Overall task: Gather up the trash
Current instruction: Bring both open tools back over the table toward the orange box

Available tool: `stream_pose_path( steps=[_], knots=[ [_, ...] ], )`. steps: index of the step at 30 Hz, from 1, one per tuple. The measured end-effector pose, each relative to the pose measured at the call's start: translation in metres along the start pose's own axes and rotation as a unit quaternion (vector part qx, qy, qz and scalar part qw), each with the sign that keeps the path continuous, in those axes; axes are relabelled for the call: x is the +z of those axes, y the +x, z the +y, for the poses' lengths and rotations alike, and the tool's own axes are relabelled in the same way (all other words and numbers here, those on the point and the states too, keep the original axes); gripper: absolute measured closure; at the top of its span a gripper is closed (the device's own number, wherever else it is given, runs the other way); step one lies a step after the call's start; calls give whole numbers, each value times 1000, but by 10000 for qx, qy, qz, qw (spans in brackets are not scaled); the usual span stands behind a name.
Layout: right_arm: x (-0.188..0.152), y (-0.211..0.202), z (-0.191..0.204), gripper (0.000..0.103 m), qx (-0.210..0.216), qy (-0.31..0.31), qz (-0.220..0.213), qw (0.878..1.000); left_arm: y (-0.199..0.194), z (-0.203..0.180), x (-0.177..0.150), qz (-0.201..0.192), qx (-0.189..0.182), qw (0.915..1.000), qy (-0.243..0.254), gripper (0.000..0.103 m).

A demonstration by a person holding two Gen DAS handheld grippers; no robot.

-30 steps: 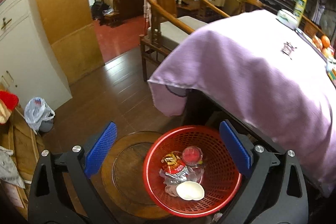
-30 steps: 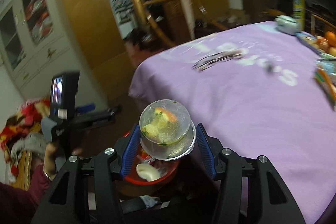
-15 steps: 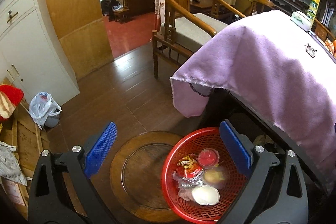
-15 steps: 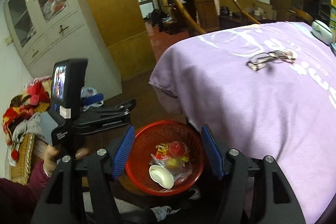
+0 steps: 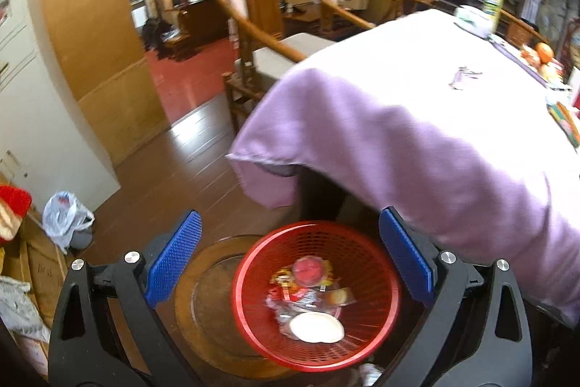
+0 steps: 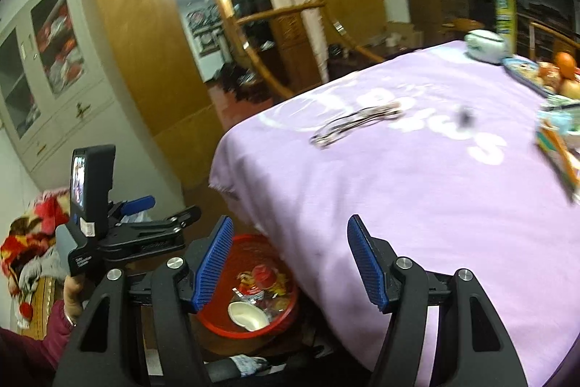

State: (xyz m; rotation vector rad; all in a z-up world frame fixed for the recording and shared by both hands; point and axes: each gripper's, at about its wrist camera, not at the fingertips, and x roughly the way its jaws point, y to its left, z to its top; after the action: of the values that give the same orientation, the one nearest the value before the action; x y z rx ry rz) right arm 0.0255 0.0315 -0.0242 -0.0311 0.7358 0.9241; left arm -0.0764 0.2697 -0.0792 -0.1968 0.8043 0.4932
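Observation:
A red mesh basket [image 5: 377,281] sits on a round wooden stool below the table's corner and holds wrappers, a red-lidded cup [image 5: 309,270] and a white lid [image 5: 316,327]. It also shows in the right wrist view [image 6: 250,242]. My left gripper [image 5: 290,258] is open and empty, hovering above the basket. My right gripper [image 6: 290,267] is open and empty, above the edge of the purple tablecloth [image 6: 417,169]. The left gripper's body [image 6: 108,227] shows at the left of the right wrist view.
A pair of glasses [image 6: 357,124] lies on the tablecloth. Fruit [image 6: 562,71], a white pouch [image 6: 484,40] and a yellow can [image 6: 504,8] stand at the far right. A wooden chair [image 5: 261,35] stands behind the table. A plastic bag [image 5: 65,218] lies on the floor by the cabinet.
My right gripper let go of the clear cup with food scraps, which dropped into the basket, and then swung up toward the table. My left gripper stayed open above the basket.

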Motion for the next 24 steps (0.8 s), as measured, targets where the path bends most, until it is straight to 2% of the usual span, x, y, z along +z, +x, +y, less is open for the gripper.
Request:
stream_pose_path(
  steps=[5,8,14,19,24],
  knots=[
    [-5,-44,-45,37,-405,328,-390,9979,-14,-55,11,-72,-355,9980,513,8],
    [-8,-69,-80,36,-832,563,-559,9934,-19,-99,22,-124,-642,9935,935,8],
    [-2,-109,-166,36,-1837,1019,-710,9751,-16,-203,47,-159,-1207,9758,1818,8],
    [6,-122,-241,35,-2377,1457,-701,9578,-7,-285,67,-220,-1517,9603,2332,8],
    [16,-116,-302,34,-2792,1772,-641,9416,10,-359,82,-44,-1781,9475,2654,8]
  ],
)
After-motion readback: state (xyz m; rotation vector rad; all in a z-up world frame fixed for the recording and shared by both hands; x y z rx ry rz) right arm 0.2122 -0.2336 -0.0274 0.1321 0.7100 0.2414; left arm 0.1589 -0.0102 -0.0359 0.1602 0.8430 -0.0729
